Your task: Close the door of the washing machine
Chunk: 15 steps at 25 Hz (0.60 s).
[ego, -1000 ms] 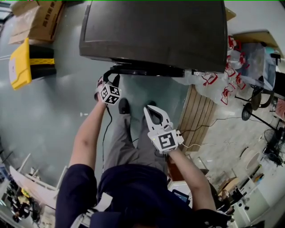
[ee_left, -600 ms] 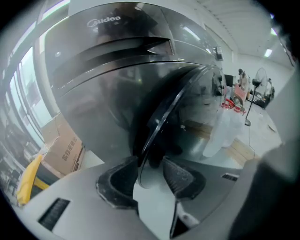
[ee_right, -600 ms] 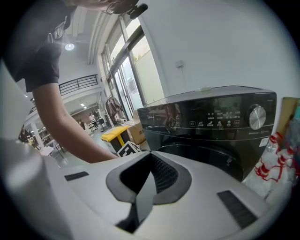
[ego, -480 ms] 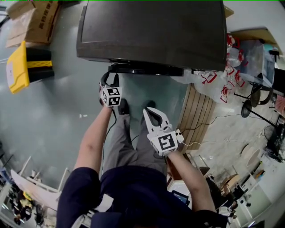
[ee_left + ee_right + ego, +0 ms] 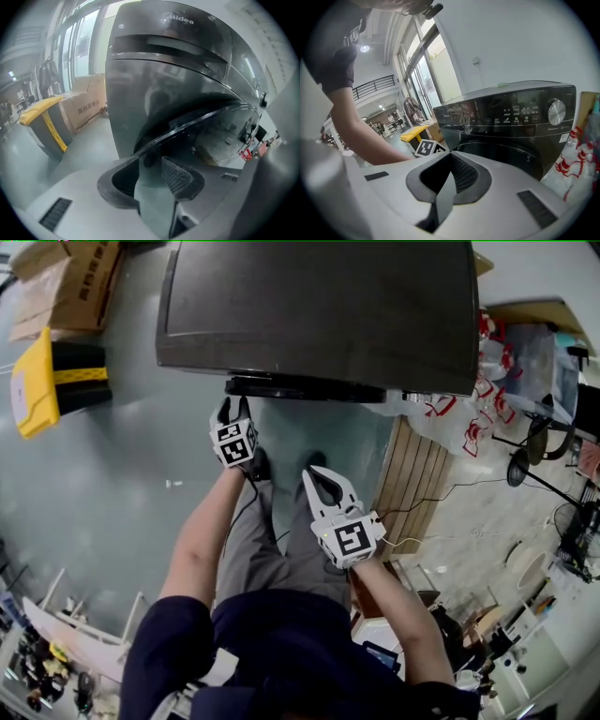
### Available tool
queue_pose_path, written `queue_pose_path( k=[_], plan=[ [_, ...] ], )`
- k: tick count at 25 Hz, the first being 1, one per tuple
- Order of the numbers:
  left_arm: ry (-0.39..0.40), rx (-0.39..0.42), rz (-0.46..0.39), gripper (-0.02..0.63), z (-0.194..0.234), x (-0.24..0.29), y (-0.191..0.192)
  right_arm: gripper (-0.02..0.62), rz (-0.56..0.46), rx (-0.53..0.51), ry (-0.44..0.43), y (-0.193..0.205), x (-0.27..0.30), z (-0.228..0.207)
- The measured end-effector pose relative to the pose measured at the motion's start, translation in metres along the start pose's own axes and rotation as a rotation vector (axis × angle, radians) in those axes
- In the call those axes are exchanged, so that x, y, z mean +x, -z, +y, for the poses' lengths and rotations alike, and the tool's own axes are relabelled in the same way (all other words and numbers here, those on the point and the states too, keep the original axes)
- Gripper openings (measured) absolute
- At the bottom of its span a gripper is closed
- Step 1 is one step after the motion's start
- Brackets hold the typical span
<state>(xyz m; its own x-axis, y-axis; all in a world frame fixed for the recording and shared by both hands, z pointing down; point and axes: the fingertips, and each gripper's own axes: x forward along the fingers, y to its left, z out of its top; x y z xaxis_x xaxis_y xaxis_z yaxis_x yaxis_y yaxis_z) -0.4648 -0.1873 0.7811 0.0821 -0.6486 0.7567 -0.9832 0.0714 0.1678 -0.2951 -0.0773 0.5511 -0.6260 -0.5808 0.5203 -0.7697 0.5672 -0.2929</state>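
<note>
The dark grey washing machine fills the top of the head view. Its round glass door stands a little off the front. My left gripper is just below the door's left end. In the left gripper view the door's rim arcs away from the left gripper. Its jaws are closing with a gap still between them, and I see only floor in that gap. My right gripper hangs lower, shut on nothing. The right gripper faces the machine's control panel.
A yellow and black bin and cardboard boxes stand left of the machine. Plastic bags with red print and a wooden pallet lie to its right. The person's legs and shoes are under the grippers on the grey floor.
The left gripper has rolled about its own line and drawn back a little from the door's left edge toward the person. The right gripper has stayed put.
</note>
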Motion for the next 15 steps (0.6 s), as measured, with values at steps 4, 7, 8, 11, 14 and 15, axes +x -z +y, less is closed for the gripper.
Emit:
queue_pose_path(
  k=[4, 7, 8, 11, 14, 15],
  plan=[
    [0.015, 0.049, -0.003, 0.155, -0.005, 0.001, -0.007, 0.020, 0.005, 0.005, -0.001, 0.000, -0.001, 0.000],
    [0.031, 0.099, 0.001, 0.149, -0.006, 0.004, -0.006, 0.020, 0.014, 0.009, -0.002, 0.002, 0.001, -0.003],
    [0.037, 0.113, 0.001, 0.149, -0.006, 0.004, -0.007, 0.020, 0.014, 0.008, -0.001, 0.002, 0.002, -0.004],
    [0.042, 0.121, -0.004, 0.149, -0.007, 0.005, -0.007, 0.020, 0.019, 0.004, -0.002, 0.004, 0.003, -0.004],
    [0.033, 0.116, -0.013, 0.149, -0.007, 0.008, -0.012, 0.020, 0.024, 0.001, -0.011, 0.005, 0.004, -0.004],
    [0.033, 0.120, -0.014, 0.149, -0.008, 0.010, -0.014, 0.020, 0.023, -0.001, -0.012, 0.006, 0.004, -0.004]
  ],
)
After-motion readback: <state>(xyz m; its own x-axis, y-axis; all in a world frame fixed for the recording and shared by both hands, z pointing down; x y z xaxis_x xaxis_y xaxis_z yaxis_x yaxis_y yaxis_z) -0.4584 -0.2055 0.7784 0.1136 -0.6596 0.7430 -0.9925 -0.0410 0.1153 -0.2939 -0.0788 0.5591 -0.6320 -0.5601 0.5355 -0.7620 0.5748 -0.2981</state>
